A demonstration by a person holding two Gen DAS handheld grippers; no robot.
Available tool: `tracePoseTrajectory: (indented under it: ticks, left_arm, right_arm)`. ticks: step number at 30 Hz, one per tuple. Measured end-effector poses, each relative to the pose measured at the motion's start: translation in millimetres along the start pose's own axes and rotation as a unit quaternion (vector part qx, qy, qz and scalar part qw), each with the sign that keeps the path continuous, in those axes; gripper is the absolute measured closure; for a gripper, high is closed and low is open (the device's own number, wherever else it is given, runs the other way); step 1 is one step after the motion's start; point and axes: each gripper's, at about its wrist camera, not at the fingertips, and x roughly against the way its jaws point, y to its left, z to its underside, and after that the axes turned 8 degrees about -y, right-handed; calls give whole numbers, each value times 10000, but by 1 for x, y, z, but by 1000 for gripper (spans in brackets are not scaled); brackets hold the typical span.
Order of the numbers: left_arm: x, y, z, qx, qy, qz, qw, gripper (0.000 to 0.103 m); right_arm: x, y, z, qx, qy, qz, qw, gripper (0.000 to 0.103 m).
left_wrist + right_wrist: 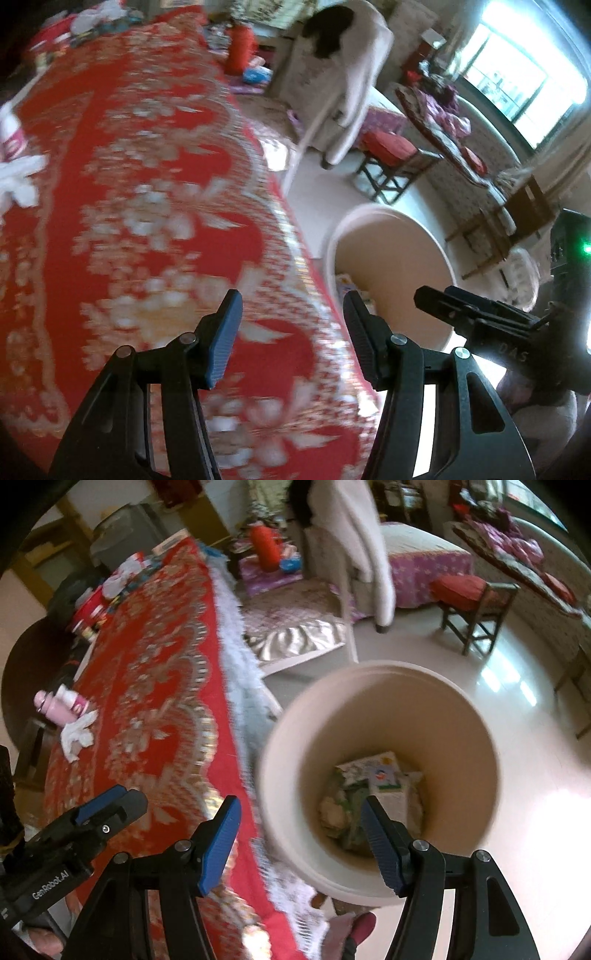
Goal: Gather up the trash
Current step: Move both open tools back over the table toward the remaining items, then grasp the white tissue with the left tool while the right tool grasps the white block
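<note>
A crumpled white tissue (77,734) lies on the red patterned tablecloth (155,701), touching a pink bottle (59,705) on its side. The tissue (18,181) also shows at the left edge of the left wrist view. A beige round bin (406,720) stands on the floor beside the table, with paper and wrappers (380,779) at its bottom. My right gripper (301,805) is open and empty, over the gap between table edge and bin. My left gripper (291,299) is open and empty above the table's near edge, with the bin (373,210) to its right.
More clutter (110,587) sits at the table's far end. A person in a pale coat (358,546) stands beyond the table. A stool with a red cushion (469,602), a bed (424,565) and a sofa (517,554) ring the shiny floor (517,738).
</note>
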Motion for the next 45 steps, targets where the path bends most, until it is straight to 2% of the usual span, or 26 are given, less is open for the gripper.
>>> tracePoseTrajectory:
  ticks: [9,19,27,35,45]
  left_arm:
    - [40,81,-3,572,-352,-591,9960,48]
    - [84,171,3,1152,-646,-1143,9846,48]
    - [102,235,-9,1418,-766,-1421,9767,48]
    - [100,291,-43,1651,-752,-1395,9735,48]
    - [66,340,-89,1822,-551,-1325,9727,48]
  right_arm:
    - [-28,87,-2,677,116,-456,9966,38]
    - [-56,188,-5,1374,246,-996,9852,38]
    - [-80,264,-9,1790,309,-1262,9752,38]
    - [-102,297,-13,1849,438,-1277,9734,38]
    - [-125,303,-20,1614,557,-1149,9786,38]
